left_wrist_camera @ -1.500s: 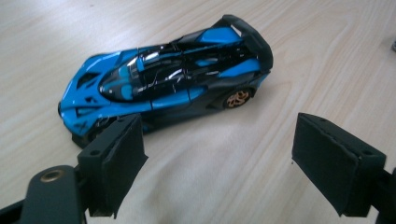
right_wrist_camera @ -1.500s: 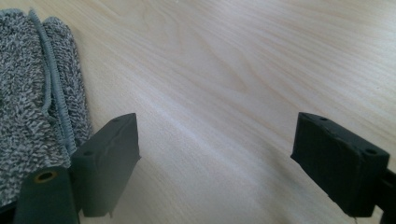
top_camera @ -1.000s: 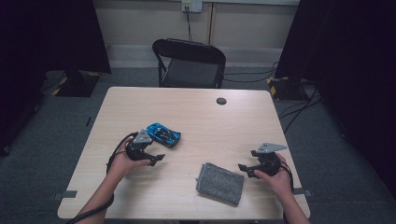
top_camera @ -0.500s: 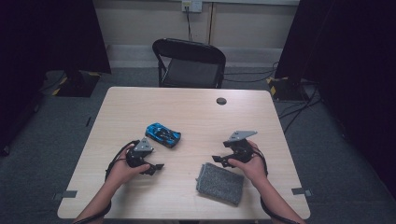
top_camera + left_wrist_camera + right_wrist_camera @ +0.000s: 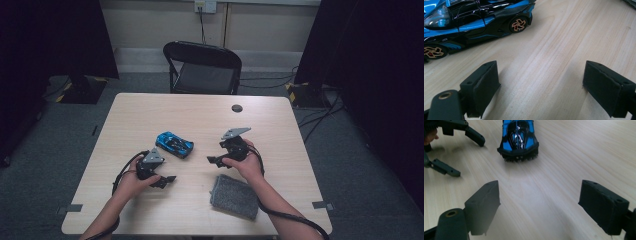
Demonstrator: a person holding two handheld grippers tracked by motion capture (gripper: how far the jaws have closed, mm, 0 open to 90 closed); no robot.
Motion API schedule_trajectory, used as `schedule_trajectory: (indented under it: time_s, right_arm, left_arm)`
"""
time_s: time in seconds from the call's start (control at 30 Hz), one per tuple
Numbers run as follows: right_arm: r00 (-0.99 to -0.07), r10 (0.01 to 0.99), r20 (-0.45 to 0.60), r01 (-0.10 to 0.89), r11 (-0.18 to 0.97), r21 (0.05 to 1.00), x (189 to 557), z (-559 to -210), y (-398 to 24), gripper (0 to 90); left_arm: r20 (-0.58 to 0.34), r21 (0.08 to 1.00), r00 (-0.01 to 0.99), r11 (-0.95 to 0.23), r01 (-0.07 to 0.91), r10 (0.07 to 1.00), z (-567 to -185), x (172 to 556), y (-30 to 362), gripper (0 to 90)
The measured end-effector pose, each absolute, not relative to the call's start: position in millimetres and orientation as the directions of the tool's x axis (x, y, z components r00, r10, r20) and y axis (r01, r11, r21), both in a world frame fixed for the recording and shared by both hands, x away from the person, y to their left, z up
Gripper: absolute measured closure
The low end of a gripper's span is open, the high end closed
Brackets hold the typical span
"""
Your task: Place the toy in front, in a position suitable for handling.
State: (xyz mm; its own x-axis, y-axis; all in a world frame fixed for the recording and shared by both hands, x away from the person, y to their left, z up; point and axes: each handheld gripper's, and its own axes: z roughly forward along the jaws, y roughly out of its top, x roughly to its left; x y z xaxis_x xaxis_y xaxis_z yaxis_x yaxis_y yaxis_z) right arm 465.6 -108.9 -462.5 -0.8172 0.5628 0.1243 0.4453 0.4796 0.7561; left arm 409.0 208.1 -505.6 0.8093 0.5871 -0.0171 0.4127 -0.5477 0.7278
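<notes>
Your landmark is the blue car (image 5: 174,144), which sits on the table (image 5: 280,125) a little left of its middle, on its wheels and free of both tools.

Your left gripper (image 5: 167,180) rests just below and left of the car in the high view, its tips turned toward the right. In the left gripper view its jaws stand spread wide and have just been opening further, with nothing but bare wood between them; the car (image 5: 474,23) lies beyond the left jaw, side on, two orange wheels showing, near but not touching.

Your right gripper (image 5: 212,160) is just right of the car, held in your right hand (image 5: 245,165), its jaws pointing toward the car. In the right gripper view those jaws are also spread apart with only wood between them, and the car (image 5: 520,138) lies straight ahead, one end facing the camera, apart from the pads. Your left gripper (image 5: 451,150) shows there too, at the far side of the car, open.

A grey pad (image 5: 235,196) lies flat below and right of the car, close under your right hand, near the table's front edge. A small dark disc (image 5: 237,108) sits above and right of the car, toward the far edge. Behind the table, past the car, stands a black chair (image 5: 202,67).
</notes>
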Motion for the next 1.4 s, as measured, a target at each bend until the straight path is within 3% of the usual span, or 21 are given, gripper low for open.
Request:
schedule_trajectory:
  time_s: [0.8, 1.4]
  right_arm:
    - [-0.861, 0.497, 0.109, 0.401, 0.53, 0.747, 492.8, -463.6, -24.0, 14.6]
    - [-0.866, 0.491, 0.092, 0.399, 0.569, 0.719, 514.2, -480.8, 12.4, 14.3]
  left_arm:
    - [-0.025, 0.728, 0.807, -0.542, 0.419, 0.591, -505.8, 409.0, 207.9, 12.4]
    - [-0.025, 0.728, 0.807, -0.542, 0.419, 0.59, -505.8, 409.0, 207.9, 12.4]
